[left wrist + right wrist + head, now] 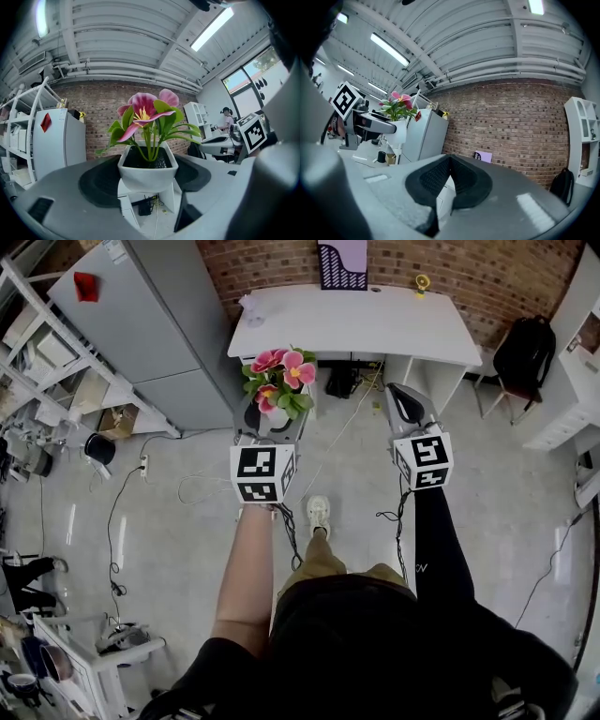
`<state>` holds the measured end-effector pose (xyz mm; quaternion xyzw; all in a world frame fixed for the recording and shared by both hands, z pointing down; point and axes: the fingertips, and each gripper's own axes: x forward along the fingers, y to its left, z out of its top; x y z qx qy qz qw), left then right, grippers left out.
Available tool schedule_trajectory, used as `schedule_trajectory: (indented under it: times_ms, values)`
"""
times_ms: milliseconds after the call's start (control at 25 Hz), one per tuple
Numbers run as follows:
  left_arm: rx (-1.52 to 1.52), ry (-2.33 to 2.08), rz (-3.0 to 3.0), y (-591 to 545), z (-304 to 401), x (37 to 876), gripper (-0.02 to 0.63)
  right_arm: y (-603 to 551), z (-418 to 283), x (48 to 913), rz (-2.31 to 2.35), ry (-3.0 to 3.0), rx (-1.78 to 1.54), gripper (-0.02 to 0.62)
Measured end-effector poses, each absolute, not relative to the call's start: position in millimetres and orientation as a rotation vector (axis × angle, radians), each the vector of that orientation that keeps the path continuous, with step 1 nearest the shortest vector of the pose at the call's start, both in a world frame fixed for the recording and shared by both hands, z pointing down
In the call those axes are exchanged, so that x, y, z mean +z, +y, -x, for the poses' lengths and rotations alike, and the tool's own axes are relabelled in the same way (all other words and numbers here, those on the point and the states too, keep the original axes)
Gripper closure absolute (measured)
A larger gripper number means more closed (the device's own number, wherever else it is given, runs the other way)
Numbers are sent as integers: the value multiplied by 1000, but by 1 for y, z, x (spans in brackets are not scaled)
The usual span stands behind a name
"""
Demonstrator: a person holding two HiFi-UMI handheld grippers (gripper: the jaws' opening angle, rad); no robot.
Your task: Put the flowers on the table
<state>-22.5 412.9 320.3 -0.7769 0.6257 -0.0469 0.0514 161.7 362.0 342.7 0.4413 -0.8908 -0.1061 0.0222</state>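
Observation:
My left gripper point(269, 420) is shut on a white square pot of pink flowers point(279, 381), held upright in the air in front of the white table point(356, 322). In the left gripper view the pot point(147, 172) sits squeezed between the two dark pads, with the pink blooms point(145, 110) and green leaves rising above it. My right gripper point(405, 405) hangs to the right of the pot with its pads pressed together and nothing between them point(449, 180). From the right gripper view the flowers point(397, 106) show at the far left.
On the table's far edge stand a purple card point(342, 265) and a small yellow object point(423, 283). A grey fridge point(150, 324) stands left of the table, white shelving point(47, 352) further left. A black backpack point(523, 351) rests on a chair at right. Cables point(192, 488) lie on the floor.

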Motion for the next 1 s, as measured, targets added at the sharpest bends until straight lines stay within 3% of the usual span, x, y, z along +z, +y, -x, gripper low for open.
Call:
schedule_trajectory:
  times_ms: [1000]
  values:
    - [-143, 1781, 2492, 115, 126, 321, 265, 87, -60, 333, -1447, -2681, -302, 595]
